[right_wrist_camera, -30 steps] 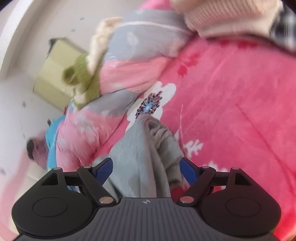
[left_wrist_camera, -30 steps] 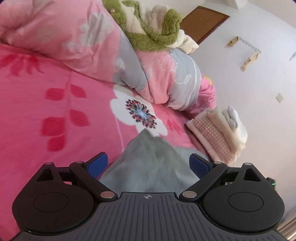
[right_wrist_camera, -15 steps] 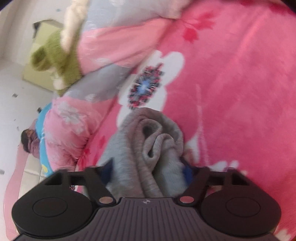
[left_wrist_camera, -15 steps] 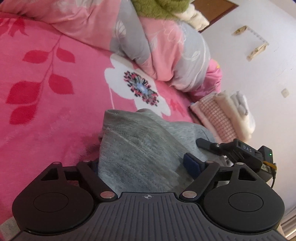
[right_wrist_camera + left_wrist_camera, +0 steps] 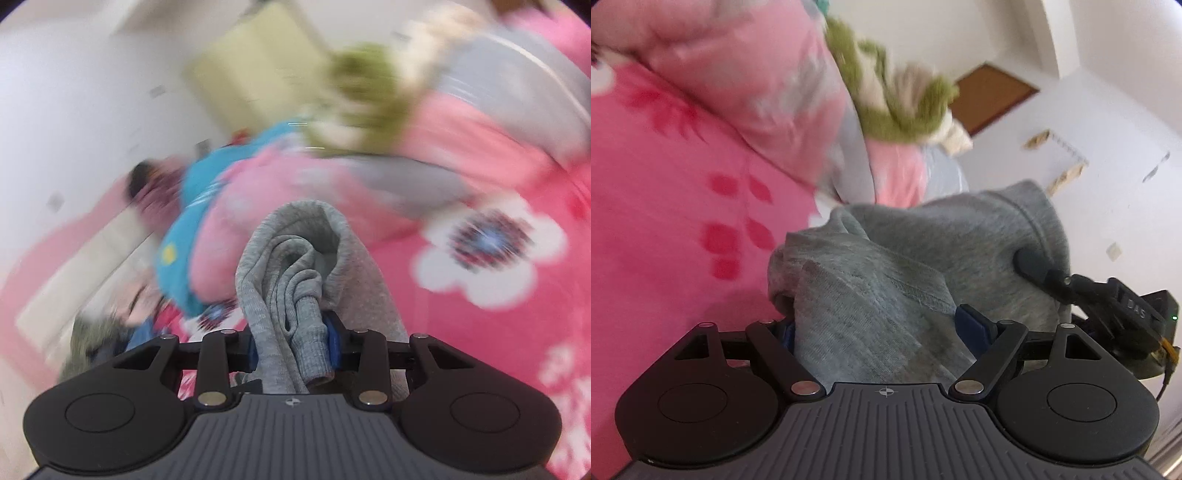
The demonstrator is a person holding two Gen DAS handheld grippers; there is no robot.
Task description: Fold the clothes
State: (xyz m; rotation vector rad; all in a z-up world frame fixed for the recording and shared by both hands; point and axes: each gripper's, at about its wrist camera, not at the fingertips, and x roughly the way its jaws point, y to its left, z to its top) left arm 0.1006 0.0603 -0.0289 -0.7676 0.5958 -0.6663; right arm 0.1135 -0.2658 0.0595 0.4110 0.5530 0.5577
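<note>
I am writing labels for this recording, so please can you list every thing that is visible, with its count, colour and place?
grey garment: one, grey, bunched between both claws, above the bed
bedspread: one, bright pink with red leaves and a white flower, under everything
quilt: one, pale pink and grey, heaped at the far side of the bed
fuzzy cloth: one, green and cream, on top of the quilt
blue cloth: one, blue, beside the quilt; too blurred to identify
brown panel: one, on the white wall
left claw: shut on the grey garment
right claw: shut on the grey garment
</note>
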